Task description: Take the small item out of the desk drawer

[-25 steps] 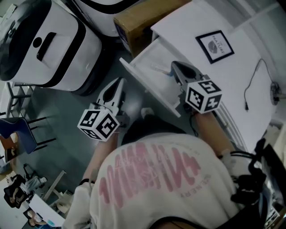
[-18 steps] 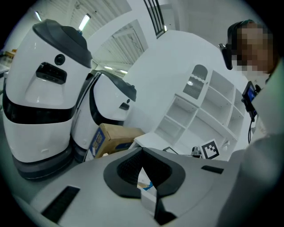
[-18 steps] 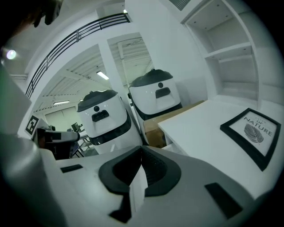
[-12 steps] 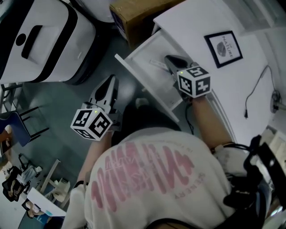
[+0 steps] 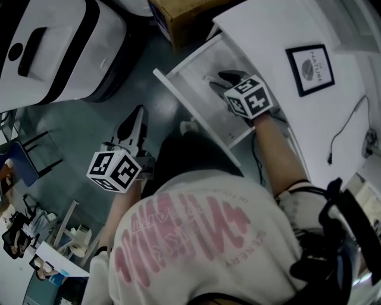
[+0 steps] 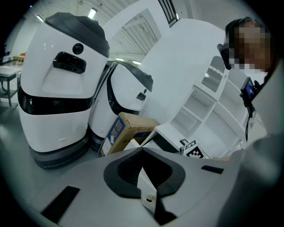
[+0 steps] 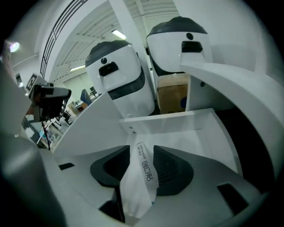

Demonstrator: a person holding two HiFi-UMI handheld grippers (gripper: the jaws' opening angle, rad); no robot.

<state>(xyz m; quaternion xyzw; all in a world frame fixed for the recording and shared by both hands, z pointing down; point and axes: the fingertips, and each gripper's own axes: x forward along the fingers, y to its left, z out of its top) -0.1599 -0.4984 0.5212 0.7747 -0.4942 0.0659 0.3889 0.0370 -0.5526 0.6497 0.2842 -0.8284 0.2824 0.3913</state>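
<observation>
The white desk drawer (image 5: 178, 95) stands pulled open. My right gripper (image 5: 221, 77) reaches into it from the desk side. In the right gripper view its jaws are opening, spread wide around a small white packet (image 7: 141, 177) with dark print. The packet lies on the drawer floor (image 7: 199, 133) between the pads, and neither pad presses on it. My left gripper (image 5: 137, 114) hangs over the grey floor left of the drawer, away from it. In the left gripper view the left gripper (image 6: 142, 150) is shut with nothing held.
A cardboard box (image 5: 184, 15) stands on the floor beyond the drawer, beside two large white and black machines (image 5: 53, 47). On the white desk top (image 5: 280, 36) lie a framed picture (image 5: 312, 68) and a thin cable (image 5: 345, 131). A chair (image 5: 24, 161) stands at the left edge.
My right gripper has pushed further into the drawer. The left gripper has drifted a little left and back from the drawer front.
</observation>
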